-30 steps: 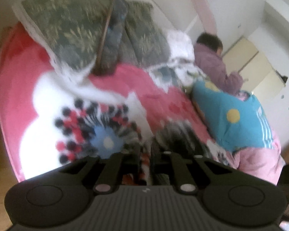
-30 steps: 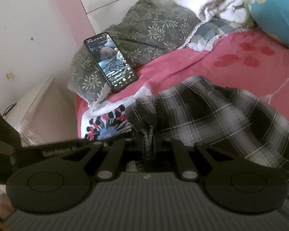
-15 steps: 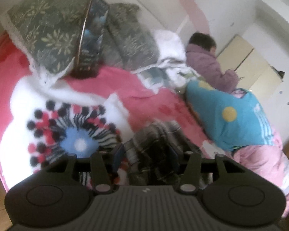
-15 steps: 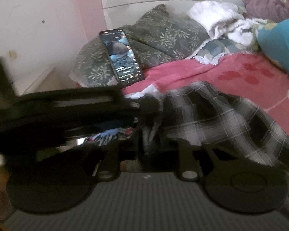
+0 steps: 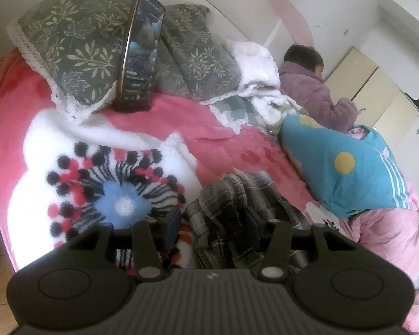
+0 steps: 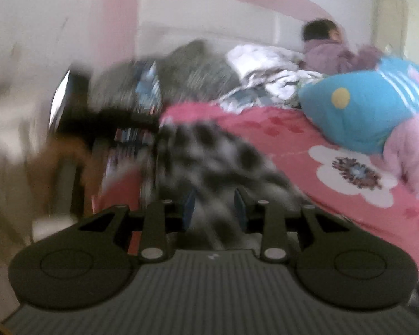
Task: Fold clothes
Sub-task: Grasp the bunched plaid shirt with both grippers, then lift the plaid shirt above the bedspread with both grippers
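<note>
Left gripper (image 5: 213, 227): my jaws stand partly apart. They have just been opening over the last moment, the last small shift being a slight narrowing. Plaid cloth lies bunched between my fingers; the left pad (image 5: 171, 223) stands clear of it, and the right pad is half buried in the folds. I am not clamped on it.

Right gripper (image 6: 213, 208): my jaws stand narrowly apart, having opened from nearly closed within the last second. The view is heavily blurred. Plaid cloth fills the gap between my fingers; I cannot tell whether the pads touch it.

Plaid garment (image 5: 237, 195): grey, black and white check, crumpled on the pink bedspread (image 5: 181, 122) near the bed's near edge, just right of the white flower print with the blue centre (image 5: 123, 203). In the right view the same garment (image 6: 209, 156) trails from my jaws across the bed.

Phone (image 5: 141, 53): propped upright, screen lit, leaning between two grey leaf-print pillows (image 5: 72, 42) at the head of the bed.

Blue cushion (image 5: 349, 173): yellow dot, white stripes, at the bed's right side, resting against pink bedding (image 5: 391, 237).

Person (image 5: 310, 83): in a mauve jacket, beyond the white blanket (image 5: 254, 67).
</note>
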Tool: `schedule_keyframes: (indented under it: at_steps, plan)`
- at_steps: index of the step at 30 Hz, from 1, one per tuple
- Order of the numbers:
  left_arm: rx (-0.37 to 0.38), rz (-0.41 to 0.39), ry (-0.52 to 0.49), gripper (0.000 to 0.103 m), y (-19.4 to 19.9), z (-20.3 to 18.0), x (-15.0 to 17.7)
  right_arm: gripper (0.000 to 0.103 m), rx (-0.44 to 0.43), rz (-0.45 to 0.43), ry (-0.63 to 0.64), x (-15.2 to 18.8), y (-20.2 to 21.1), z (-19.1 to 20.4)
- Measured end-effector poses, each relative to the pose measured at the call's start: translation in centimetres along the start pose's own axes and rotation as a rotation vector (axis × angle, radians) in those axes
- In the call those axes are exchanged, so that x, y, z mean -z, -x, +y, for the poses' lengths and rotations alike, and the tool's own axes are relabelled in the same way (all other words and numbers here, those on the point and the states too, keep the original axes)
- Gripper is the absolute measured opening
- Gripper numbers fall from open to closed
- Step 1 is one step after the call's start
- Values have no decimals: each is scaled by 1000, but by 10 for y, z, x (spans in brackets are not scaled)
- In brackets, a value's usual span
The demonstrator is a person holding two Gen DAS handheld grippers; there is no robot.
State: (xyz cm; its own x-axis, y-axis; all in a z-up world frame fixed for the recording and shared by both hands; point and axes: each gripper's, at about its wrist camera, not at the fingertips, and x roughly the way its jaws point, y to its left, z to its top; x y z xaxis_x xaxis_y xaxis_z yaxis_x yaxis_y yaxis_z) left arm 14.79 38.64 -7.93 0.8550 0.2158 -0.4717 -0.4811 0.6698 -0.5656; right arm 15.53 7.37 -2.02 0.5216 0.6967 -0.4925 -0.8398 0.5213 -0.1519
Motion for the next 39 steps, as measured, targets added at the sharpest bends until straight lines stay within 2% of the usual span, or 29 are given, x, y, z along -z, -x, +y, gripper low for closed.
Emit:
schedule_keyframes:
  at_steps: [7, 10, 11, 12, 14, 16, 21, 26, 30, 35, 39]
  plan:
    - [-11, -5, -17, 48, 0, -2, 1, 28, 99, 78, 335, 36, -10, 51]
    - [-9, -3, -22, 48, 0, -1, 1, 28, 152, 81, 422, 44, -15, 61]
    - [-9, -3, -23, 48, 0, -1, 0, 25, 169, 82, 442, 46, -16, 63]
    - [-9, -2, -24, 48, 0, -1, 0, 15, 186, 83, 459, 49, -17, 64]
    - [-9, -2, -26, 48, 0, -1, 1, 4, 215, 90, 460, 51, -21, 63]
    - [-8, -1, -24, 48, 0, 0, 1, 0, 225, 86, 434, 51, -19, 62]
    - [-7, 0, -19, 48, 1, 1, 0, 0, 220, 13, 345, 42, 4, 66]
    - [-7, 1, -15, 48, 1, 1, 1, 0, 150, -10, 262, 31, 23, 66]
    - [-7, 1, -13, 48, 1, 2, 1, 0, 94, 22, 256, 34, 24, 72]
    - [-9, -1, -10, 47, 4, 1, 3, 0, 72, 72, 282, 45, 15, 80]
    - [-8, 1, -4, 47, 4, 2, 2, 0, 71, 69, 294, 43, 19, 85]
